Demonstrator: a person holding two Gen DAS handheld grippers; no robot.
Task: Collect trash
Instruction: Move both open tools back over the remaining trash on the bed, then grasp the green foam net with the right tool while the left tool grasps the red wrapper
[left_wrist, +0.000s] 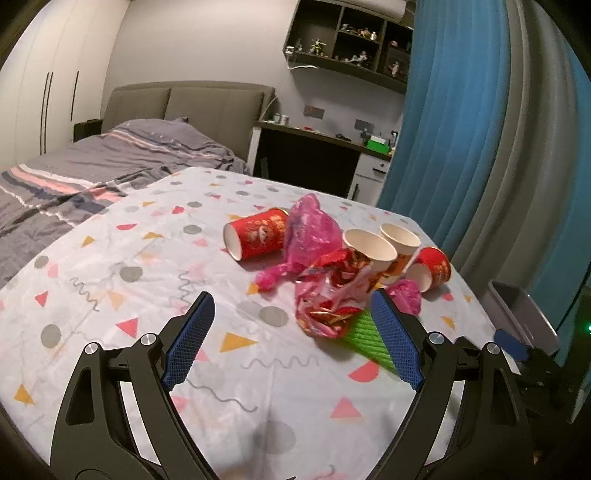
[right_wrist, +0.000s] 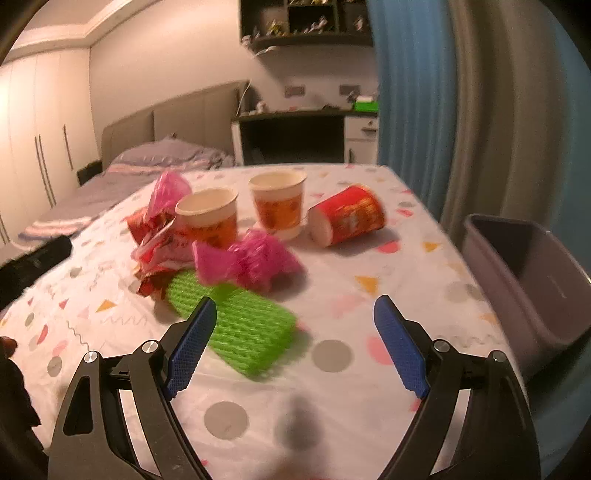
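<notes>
Both the left hand-held gripper (left_wrist: 291, 306) and right hand-held gripper (right_wrist: 295, 310) hover spread, empty. Paper cups (right_wrist: 208, 214), wrappers (left_wrist: 328, 295), green foam netting (right_wrist: 243, 321) all remain on the tabletop (right_wrist: 332, 387); grey bin (right_wrist: 532, 273) at right looks empty.

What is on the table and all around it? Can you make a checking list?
Surface: table under a white cloth with coloured shapes.
Job's things: two upright paper cups; two red cups on their sides; green foam net lying flat; pink plastic bag; pink net; crumpled red wrapper.
Bin: grey, open, beside the table's edge.
Clutter: nothing seen besides the trash.
Grippers: left gripper open, holding nothing; right gripper open, holding nothing.
Cables: nothing seen on the table.
Surroundings: bed, desk, blue curtain, wall shelf.
</notes>
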